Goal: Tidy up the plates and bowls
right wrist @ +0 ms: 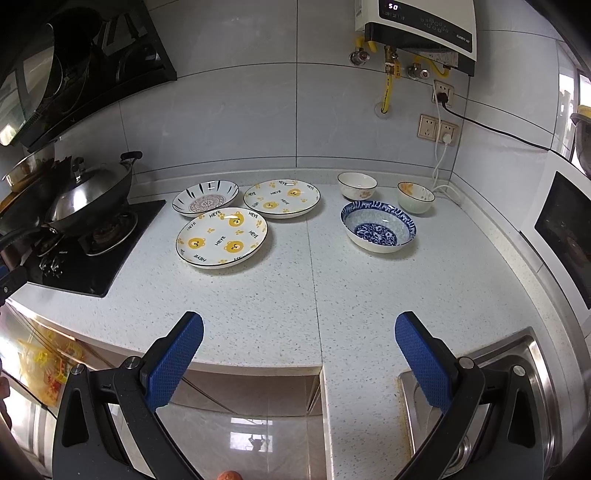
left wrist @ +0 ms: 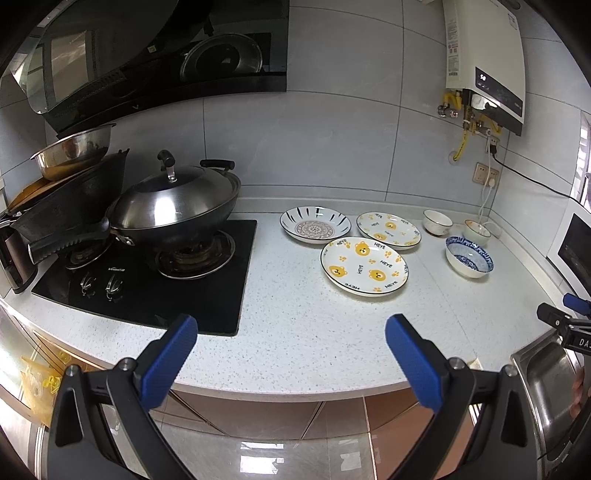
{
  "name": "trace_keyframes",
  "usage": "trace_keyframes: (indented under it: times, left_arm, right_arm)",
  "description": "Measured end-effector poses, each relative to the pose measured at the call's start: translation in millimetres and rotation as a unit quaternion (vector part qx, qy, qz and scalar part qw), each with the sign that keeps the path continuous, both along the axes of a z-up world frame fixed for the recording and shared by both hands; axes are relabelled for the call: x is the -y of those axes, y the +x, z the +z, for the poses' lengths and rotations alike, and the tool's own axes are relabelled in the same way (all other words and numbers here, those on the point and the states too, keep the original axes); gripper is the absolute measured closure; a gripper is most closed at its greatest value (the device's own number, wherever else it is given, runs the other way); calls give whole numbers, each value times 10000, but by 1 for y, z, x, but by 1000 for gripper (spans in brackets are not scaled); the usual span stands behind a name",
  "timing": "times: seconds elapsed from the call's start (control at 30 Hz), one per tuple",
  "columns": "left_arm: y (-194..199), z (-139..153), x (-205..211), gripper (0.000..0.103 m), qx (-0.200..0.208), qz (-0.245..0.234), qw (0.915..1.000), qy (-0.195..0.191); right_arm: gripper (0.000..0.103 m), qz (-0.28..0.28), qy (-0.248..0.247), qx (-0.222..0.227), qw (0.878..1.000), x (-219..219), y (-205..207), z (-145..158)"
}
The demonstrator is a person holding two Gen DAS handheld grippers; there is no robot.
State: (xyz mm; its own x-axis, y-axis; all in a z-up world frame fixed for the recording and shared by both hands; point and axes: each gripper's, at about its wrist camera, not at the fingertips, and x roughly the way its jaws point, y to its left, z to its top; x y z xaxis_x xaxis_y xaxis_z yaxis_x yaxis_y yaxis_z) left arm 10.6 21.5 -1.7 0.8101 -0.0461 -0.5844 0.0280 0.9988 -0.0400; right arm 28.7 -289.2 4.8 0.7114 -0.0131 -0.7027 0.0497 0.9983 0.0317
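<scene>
I've got both claws hanging off the front edge of the speckled surface (right wrist: 280, 295), jaws spread wide, nothing in either. Left claw (left wrist: 291, 349) faces the hob (left wrist: 147, 280), where a lidded wok (left wrist: 173, 206) sits on the burner; right claw (right wrist: 299, 347) hangs just beside the sink (right wrist: 532, 354). A heater (right wrist: 417, 22) hangs on the wall, cables trailing into the back corner near the bowls. Nothing stands between my claws and the dishes. Three plates cluster mid-surface: a near bear plate (right wrist: 221, 237), a far bear plate (right wrist: 281, 197) and a striped plate (right wrist: 205, 202), rims nearly touching. Right of them, apart, sit a blue bowl (right wrist: 378, 226), a white bowl (right wrist: 357, 185) and an orange-flower bowl (right wrist: 416, 196), all upright.
</scene>
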Motion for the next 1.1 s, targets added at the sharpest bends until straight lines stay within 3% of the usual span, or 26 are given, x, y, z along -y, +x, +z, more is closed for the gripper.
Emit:
trace_keyframes:
  times: [0.4,0.77,0.9,1.1]
  left_arm:
    - [8,-4,-21,0,86,-182,9997,-164]
    - [44,-2,-41,0,24,-322,9995,-64]
    - [71,-7,-35,0,-15,-351,9994,11]
    - [126,-20,-11,0,229,41,9985,494]
  right_arm:
    - [1,-131,-72,41,9999,-21,1,5]
    - [1,-222,-84,229,9995,-47,19,10]
    - [1,-138,-94,276,9995,-52,41,9]
    - [1,234,-90,201,9995,-51,108,-11]
